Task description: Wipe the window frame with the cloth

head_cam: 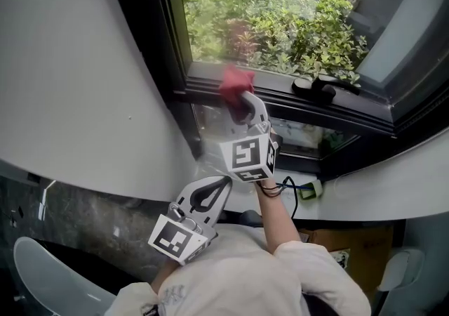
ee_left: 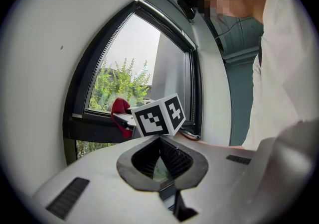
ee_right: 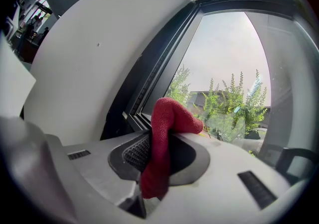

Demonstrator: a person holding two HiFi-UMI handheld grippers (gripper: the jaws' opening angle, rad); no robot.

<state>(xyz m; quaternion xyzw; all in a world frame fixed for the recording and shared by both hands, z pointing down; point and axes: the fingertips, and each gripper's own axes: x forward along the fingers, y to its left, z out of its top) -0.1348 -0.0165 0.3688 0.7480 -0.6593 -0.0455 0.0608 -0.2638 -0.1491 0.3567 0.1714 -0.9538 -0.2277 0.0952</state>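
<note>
Far left: plain white wall [head_cam: 77, 97], nothing to do there.

Low left of centre: left gripper [head_cam: 219, 185], jaws together on nothing, parked by the torso, well clear of the frame [head_cam: 295, 100].

Centre: right gripper [head_cam: 245, 100] clamped on the red cloth [head_cam: 236, 83], pinched mid-fold. Wad poking out past the tips, loose tail hanging below the jaws in the right gripper view. Cloth at the bottom rail of the frame, toward its left corner. Blurred in the head view, so contact likely but not certain.

Handling, as a guess:
- soft, light, floppy, coarse weave, so no slip expected in ribbed pads
- no stiffness of its own, so pressure only through the wad at the tips
- best hold as now, on the bunched middle with fabric leading, otherwise bare jaw on dark paint

Right along the rail: black handle [head_cam: 324, 86] sitting proud. Probable snag point for the tail.
</note>
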